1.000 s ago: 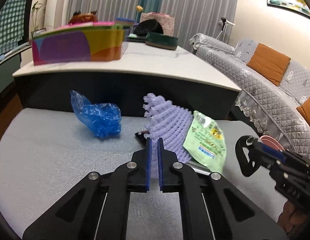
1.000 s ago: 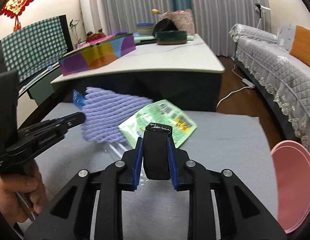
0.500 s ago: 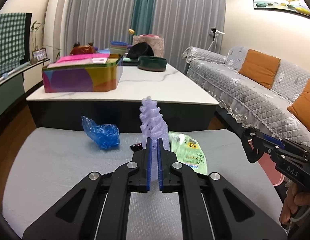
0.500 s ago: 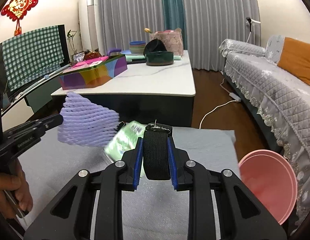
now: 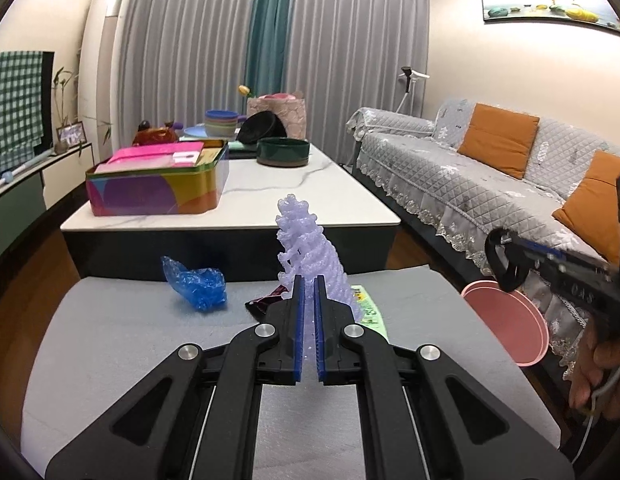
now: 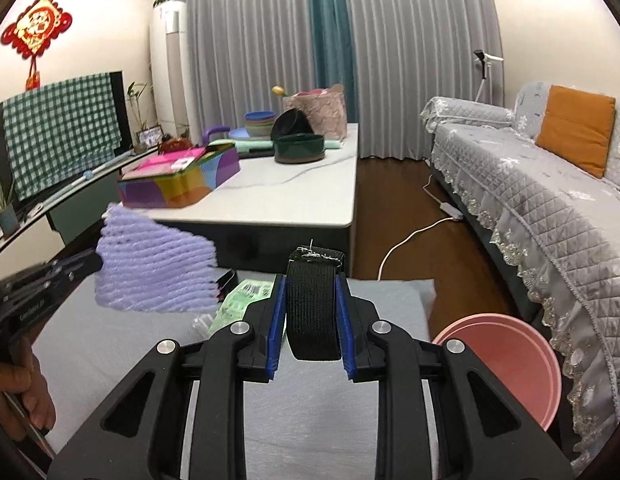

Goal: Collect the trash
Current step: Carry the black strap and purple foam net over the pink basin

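The left gripper point(image 5: 306, 328) is clamped on a lilac foam net point(image 5: 310, 256), ribbed and soft, standing upright out of the jaws. The right gripper point(image 6: 311, 320) is clamped on a black woven strap point(image 6: 313, 304), its long axis along the fingers. The pink bin point(image 6: 506, 364), a smooth round tub, sits low to the right, nearer the right hand. On the grey mat point(image 5: 121, 332) beyond lie a crumpled blue bag point(image 5: 195, 284) and a green wrapper point(image 6: 245, 300).

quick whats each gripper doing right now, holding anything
Left gripper: shut on the purple foam net, held up off the grey mat.
Right gripper: shut on a black strap.
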{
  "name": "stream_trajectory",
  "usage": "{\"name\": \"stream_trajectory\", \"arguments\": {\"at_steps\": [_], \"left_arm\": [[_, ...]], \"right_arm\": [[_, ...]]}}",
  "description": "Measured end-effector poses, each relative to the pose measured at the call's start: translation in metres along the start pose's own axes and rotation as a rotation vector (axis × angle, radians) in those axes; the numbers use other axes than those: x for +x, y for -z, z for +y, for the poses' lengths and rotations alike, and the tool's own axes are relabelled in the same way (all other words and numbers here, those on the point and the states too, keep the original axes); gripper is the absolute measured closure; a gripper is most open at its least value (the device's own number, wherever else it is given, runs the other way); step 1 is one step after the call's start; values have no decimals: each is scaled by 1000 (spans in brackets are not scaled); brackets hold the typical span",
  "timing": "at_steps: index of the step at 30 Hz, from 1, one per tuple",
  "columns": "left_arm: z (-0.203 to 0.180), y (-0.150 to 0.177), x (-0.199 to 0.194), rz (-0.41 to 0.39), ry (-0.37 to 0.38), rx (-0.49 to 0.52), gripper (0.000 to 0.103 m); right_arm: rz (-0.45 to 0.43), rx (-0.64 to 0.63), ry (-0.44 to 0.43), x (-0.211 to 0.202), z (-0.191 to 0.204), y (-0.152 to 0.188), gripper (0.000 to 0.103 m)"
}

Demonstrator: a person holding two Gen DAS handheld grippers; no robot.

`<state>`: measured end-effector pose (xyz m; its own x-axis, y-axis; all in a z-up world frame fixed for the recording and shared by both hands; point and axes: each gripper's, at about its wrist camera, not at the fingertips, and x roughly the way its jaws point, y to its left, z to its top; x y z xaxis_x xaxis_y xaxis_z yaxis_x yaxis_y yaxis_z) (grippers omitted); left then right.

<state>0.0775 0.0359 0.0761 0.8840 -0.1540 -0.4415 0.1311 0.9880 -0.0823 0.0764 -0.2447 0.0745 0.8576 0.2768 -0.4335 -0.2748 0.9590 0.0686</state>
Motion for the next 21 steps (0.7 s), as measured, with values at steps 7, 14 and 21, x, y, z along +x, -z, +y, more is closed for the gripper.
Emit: {"name": "stream_trajectory", "arguments": {"at_steps": [7, 14, 21], "left_arm": [[-6, 1, -13, -21, 14, -15, 99], [-12, 5, -15, -20, 20, -11, 99], [-19, 9, -12, -14, 25, -1, 99]], "right_arm": [[-23, -28, 19, -18, -14, -14, 79], [-44, -80, 10, -25, -22, -28, 79], [-46, -31, 11, -19, -43, -15, 79]]}}
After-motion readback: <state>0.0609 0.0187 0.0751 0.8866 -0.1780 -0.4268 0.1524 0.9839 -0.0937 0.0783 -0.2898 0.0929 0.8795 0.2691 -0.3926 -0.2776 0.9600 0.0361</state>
